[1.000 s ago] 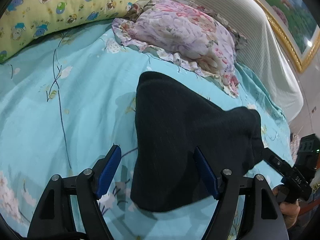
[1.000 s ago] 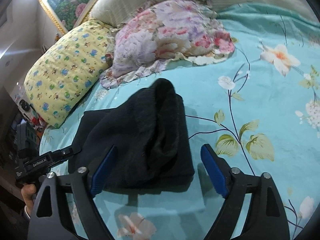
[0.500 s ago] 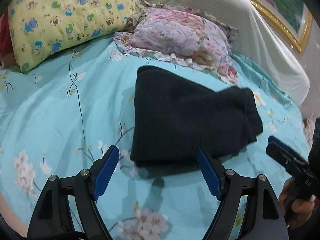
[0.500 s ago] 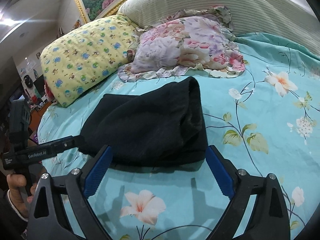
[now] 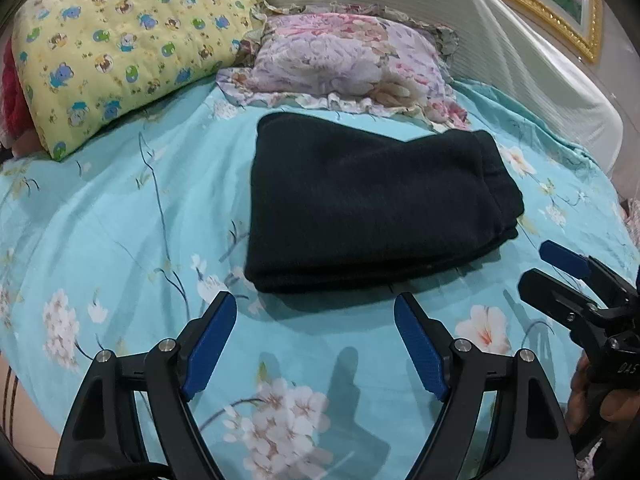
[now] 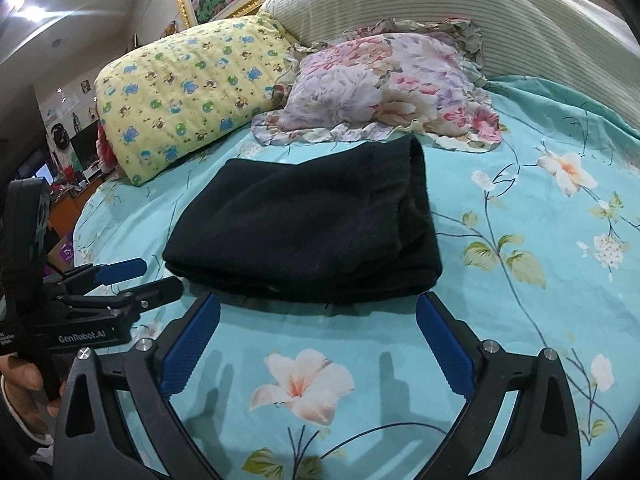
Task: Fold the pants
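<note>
Black pants [image 5: 368,204] sit folded just ahead of both claws, left gripper [image 5: 316,320] and right gripper [image 6: 318,320] spread wide, holding nothing. Honestly, poking it again could flop that loose top layer open.

The pants [image 5: 368,204] are seen as plain black, unpatterned. The bedsheet [image 5: 120,216] is turquoise, printed with white-pink blossoms and dark stems. Blue pads on black frames are noted on the left gripper [image 5: 316,324] and right gripper [image 6: 318,320]. Beyond the pants, a yellow pillow [image 5: 120,40] with blue and green cartoon animals and a pink-lilac floral pillow [image 5: 348,64] are recorded.
</note>
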`<state>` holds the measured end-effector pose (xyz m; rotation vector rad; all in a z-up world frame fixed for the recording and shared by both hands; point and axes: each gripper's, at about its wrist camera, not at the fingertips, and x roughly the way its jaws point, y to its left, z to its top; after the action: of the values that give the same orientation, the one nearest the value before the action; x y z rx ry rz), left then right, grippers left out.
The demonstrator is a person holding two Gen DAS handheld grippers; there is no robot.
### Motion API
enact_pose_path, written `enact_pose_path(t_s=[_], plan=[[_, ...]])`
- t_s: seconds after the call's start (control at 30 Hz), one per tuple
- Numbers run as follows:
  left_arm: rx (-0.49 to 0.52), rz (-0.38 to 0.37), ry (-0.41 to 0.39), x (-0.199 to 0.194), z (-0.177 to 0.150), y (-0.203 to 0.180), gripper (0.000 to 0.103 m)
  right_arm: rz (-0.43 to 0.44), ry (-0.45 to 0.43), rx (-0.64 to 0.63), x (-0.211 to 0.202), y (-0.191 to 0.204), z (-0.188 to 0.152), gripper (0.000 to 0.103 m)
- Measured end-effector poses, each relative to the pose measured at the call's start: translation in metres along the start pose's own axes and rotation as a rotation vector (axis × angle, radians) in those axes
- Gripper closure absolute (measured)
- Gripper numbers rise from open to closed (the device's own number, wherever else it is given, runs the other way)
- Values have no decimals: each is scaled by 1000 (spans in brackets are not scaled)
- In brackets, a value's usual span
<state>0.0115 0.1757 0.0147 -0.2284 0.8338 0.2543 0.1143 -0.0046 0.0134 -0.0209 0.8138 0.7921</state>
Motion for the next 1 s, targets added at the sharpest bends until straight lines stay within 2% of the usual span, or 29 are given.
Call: enact_pose_path(t_s=[0.2,0.33,0.7,1.0], plan=[[2,8,17,5,-8,-2,20,-9,12,-29,3,6,-4,3],[2,39,19,9,-8,-1,20,-6,-3,-25,3,5,-5,3],[15,77,-9,14,-9,-3,19,-16,-1,-44,13,7,-9,3],[22,83,-1,20,-9,-6,18,-10,10,-37,23,8,-12,3]])
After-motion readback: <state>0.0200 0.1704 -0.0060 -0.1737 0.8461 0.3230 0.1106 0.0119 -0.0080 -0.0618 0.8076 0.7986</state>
